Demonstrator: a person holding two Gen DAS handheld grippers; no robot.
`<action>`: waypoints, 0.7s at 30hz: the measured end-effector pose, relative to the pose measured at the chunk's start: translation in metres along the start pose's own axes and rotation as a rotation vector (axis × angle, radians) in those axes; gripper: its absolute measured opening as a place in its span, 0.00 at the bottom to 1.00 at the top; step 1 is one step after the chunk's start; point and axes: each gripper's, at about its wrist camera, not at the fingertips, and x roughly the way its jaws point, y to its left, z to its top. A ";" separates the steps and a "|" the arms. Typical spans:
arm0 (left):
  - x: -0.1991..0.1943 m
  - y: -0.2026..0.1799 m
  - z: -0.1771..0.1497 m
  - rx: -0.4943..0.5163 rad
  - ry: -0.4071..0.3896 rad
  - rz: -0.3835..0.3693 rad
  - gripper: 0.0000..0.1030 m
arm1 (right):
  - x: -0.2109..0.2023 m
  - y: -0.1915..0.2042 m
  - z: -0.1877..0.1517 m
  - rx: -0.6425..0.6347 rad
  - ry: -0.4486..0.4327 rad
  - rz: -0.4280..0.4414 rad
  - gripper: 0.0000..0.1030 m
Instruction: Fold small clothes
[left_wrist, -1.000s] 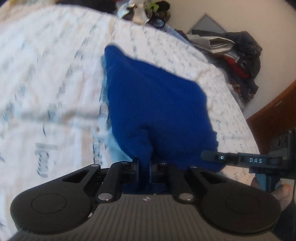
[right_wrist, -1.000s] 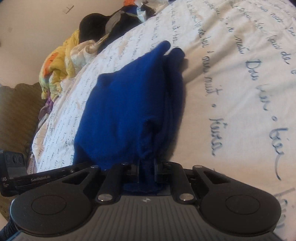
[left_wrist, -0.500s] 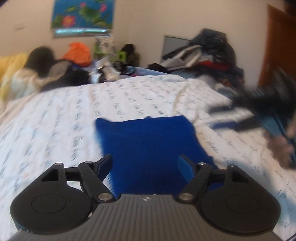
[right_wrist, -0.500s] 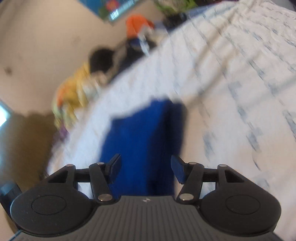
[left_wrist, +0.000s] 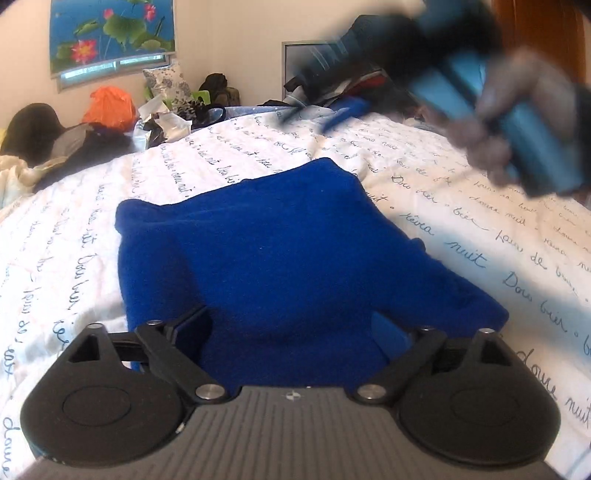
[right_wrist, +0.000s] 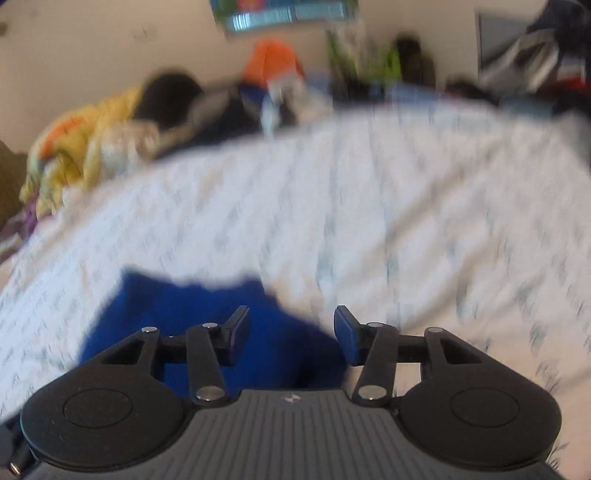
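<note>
A blue garment, folded into a compact shape, lies flat on the white bedsheet printed with handwriting. My left gripper hovers at its near edge, jaws opening wide. The cloth shows between the fingers, but the pads do not press on it. In the left wrist view my right gripper is a blur at the upper right, held by a hand above the bed. The right wrist view is blurred. There my right gripper has its jaws partly apart and closing, with nothing gripped; the blue garment lies below it at the lower left.
Along the far side of the bed lie a yellow cloth, an orange bag and dark clothes. Another heap of clothes sits at the back right, near a wooden door. A flower poster hangs on the wall.
Both grippers were shut on the blue garment's near edge; both have let go and opened. The left one rolled level and drew back; the right one lifted up and away.
</note>
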 end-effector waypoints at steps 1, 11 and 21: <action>0.001 -0.001 0.000 0.004 0.002 0.004 0.93 | 0.005 0.015 0.006 -0.005 0.041 0.100 0.50; 0.001 0.003 0.002 -0.024 0.001 0.015 0.93 | 0.158 0.099 0.002 -0.086 0.320 0.281 0.47; 0.003 0.002 0.002 -0.022 -0.002 -0.006 0.98 | 0.054 0.035 -0.021 0.003 0.258 0.150 0.79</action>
